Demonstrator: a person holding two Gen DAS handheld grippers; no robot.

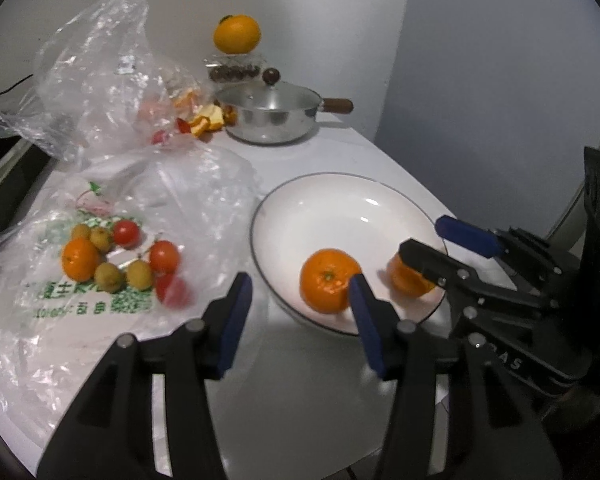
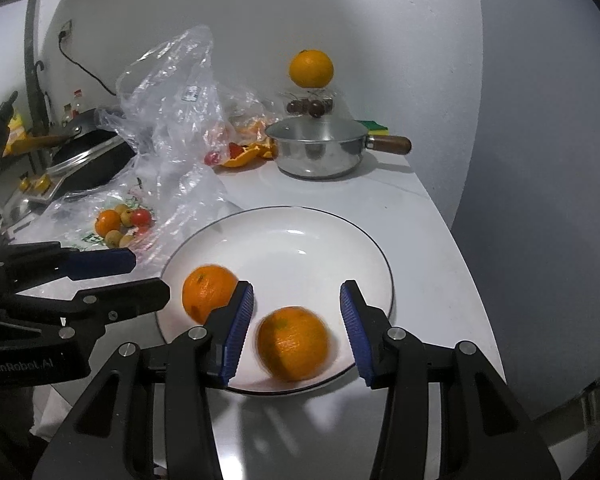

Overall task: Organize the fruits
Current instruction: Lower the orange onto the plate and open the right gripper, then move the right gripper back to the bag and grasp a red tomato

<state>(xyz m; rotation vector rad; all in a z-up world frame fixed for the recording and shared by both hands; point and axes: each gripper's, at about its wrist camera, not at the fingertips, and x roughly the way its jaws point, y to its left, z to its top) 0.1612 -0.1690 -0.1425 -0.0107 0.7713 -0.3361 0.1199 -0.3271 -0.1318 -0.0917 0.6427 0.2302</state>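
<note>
Plate [image 2: 380, 256] showing white with a thin dark rim line, two orange fruits [image 2: 293, 345] sitting on it. Gripper fingers [image 2: 239, 328] reading black with ribbed blue pads. Clear bag [image 1: 100, 312] at left carrying green print, holding red tomatoes [image 1: 164, 257], yellowish small fruits [image 1: 109, 277], one orange. Pot [image 2: 318, 152] at top gleaming silver, brown handle. Table [image 2: 432, 300] showing white.

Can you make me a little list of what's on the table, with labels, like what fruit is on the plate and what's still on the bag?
plate: white, dark rim
on plate: two oranges
printed bag: one orange, small red and yellowish fruits lying on it
pot: steel, lidded, wooden handle
left gripper: open, holding nothing
right gripper: open around one orange, pads not touching
</note>
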